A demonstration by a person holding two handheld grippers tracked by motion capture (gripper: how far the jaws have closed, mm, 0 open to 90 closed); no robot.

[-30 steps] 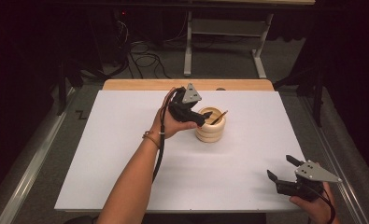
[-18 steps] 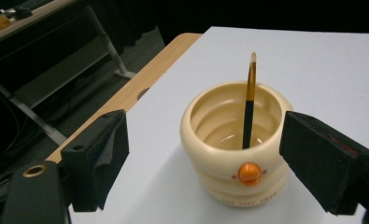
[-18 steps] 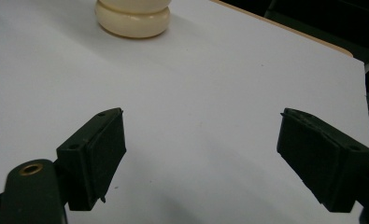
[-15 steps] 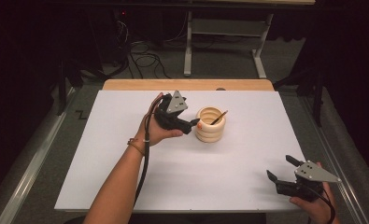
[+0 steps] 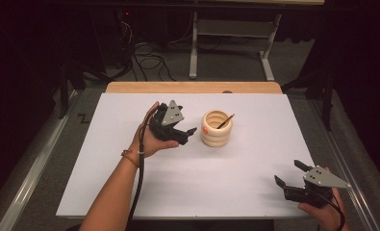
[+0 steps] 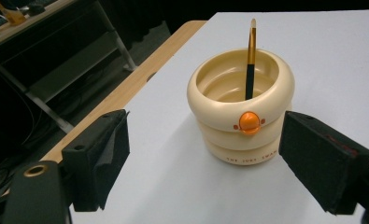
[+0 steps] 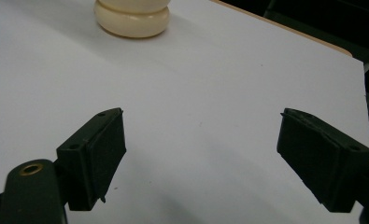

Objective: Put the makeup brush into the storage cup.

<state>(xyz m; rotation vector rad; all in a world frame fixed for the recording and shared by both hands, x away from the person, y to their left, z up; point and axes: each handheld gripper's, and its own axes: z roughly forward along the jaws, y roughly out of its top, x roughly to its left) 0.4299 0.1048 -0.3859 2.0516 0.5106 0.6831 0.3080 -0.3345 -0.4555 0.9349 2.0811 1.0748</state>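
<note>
One cup (image 5: 216,128) stands upright on the white surface (image 5: 130,192), near its far middle; the left tool (image 5: 183,136), jaws released, sits just beside it, and the right tool (image 5: 289,174), also released, waits well apart by the near right corner; a careless jaw could tip the cup, or knock the brush (image 6: 251,56) out; the brush's long axis runs steeply up, tip leaning on the rim toward the far right.
</note>
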